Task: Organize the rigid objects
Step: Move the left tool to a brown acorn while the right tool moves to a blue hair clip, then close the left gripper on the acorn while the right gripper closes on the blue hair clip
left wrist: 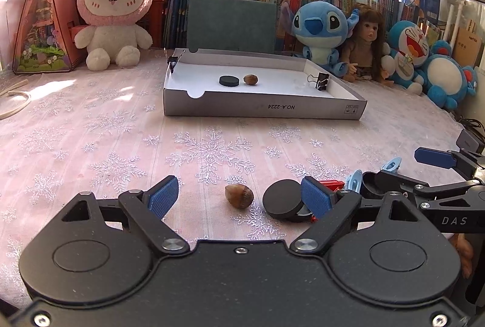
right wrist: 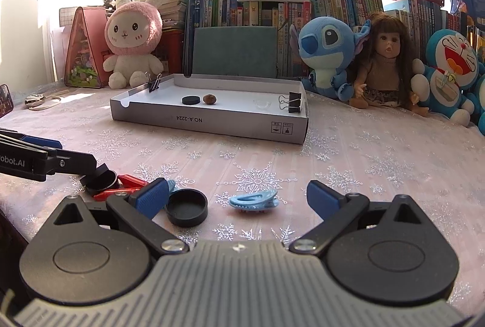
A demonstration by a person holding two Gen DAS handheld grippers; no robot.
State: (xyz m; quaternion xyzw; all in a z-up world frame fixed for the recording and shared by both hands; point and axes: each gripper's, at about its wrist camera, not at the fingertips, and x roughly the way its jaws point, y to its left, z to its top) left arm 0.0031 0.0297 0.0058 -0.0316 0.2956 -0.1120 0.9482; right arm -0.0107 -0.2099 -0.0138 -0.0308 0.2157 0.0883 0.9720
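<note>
A grey cardboard tray [left wrist: 260, 110] [right wrist: 212, 122] stands mid-table, holding a black disc [left wrist: 229, 80] [right wrist: 191, 99] and a nut [left wrist: 250, 79] [right wrist: 209, 98]. My left gripper [left wrist: 239, 199] is open low over the cloth, with a brown nut [left wrist: 239, 195] between its fingers and a black disc [left wrist: 283, 203] leaning by its right finger [left wrist: 316, 196]. My right gripper [right wrist: 238, 198] is open; a blue hair clip [right wrist: 254, 200] lies between its fingers and a black cap [right wrist: 187, 207] sits by the left finger [right wrist: 151, 199]. A red object [right wrist: 127, 184] lies beside the cap.
Binder clips [left wrist: 321, 81] [right wrist: 154, 83] sit on the tray rim. Plush toys, a doll [right wrist: 382, 66] and rows of books line the back. A pink triangular box [left wrist: 42, 24] stands back left. A snowflake tablecloth [left wrist: 121, 145] covers the table.
</note>
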